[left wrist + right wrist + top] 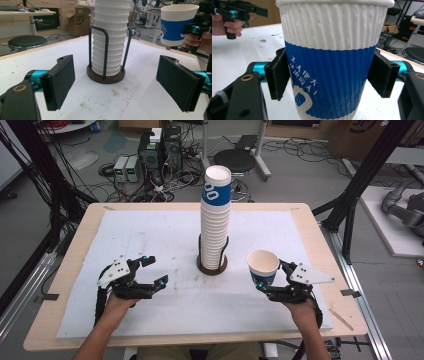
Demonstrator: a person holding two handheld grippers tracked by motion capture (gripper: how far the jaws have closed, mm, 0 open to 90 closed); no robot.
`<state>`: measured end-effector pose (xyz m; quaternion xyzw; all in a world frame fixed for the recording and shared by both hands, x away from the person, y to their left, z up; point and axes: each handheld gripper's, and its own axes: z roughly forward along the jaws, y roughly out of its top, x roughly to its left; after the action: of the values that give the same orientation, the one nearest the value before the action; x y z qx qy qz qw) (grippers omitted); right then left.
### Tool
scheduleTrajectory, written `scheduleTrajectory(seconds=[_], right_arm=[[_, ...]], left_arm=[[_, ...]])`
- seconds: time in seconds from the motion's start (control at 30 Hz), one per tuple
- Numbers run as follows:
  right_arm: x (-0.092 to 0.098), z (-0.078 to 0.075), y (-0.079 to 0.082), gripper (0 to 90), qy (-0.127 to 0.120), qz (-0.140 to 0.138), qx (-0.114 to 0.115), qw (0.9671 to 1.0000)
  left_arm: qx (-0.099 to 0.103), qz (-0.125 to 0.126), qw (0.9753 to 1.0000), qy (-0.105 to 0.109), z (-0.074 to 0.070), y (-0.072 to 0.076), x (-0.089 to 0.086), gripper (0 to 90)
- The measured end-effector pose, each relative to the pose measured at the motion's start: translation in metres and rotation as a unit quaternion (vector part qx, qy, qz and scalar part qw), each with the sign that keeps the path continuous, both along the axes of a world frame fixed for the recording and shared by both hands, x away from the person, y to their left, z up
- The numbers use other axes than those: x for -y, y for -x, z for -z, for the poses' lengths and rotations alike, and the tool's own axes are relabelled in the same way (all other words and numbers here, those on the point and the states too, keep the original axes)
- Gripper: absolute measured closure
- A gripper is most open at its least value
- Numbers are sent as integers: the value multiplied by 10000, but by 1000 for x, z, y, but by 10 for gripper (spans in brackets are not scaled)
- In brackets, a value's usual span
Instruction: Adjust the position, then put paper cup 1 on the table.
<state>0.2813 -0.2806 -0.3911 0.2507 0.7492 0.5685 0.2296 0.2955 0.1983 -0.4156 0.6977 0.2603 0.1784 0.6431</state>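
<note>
A tall stack of white ribbed paper cups (216, 215) (110, 37) with blue bands stands in a dark wire holder on a round brown base (211, 266) (106, 77) at the table's middle. My right gripper (270, 280) (329, 77) is shut on a single blue-and-white paper cup (263, 266) (332, 62) (177, 23), held upright just above the table, right of the stack. My left gripper (156, 271) (120, 85) stands open and empty, left of the stack, its jaws facing the holder.
A white mat (150, 235) with some dirt marks covers the wooden table (65, 270). Beyond the far edge are computer boxes (160, 150), cables and a black stool (235, 160). Black frame posts (360, 190) stand at the right.
</note>
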Motion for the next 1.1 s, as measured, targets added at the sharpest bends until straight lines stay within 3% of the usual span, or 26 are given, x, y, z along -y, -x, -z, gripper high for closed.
scheduleTrajectory(seconds=[0.33,0.77,1.1], right_arm=[[4,2,4,266,-25,84,-32,10000],[13,-2,5,266,-177,361,106,9991],[25,3,-10,266,-160,747,55,9971]], left_arm=[[28,-47,9999,132,-2,0,-2,163],[-78,-77,9995,307,0,-2,-4,162],[-93,-74,9994,332,0,0,-2,162]])
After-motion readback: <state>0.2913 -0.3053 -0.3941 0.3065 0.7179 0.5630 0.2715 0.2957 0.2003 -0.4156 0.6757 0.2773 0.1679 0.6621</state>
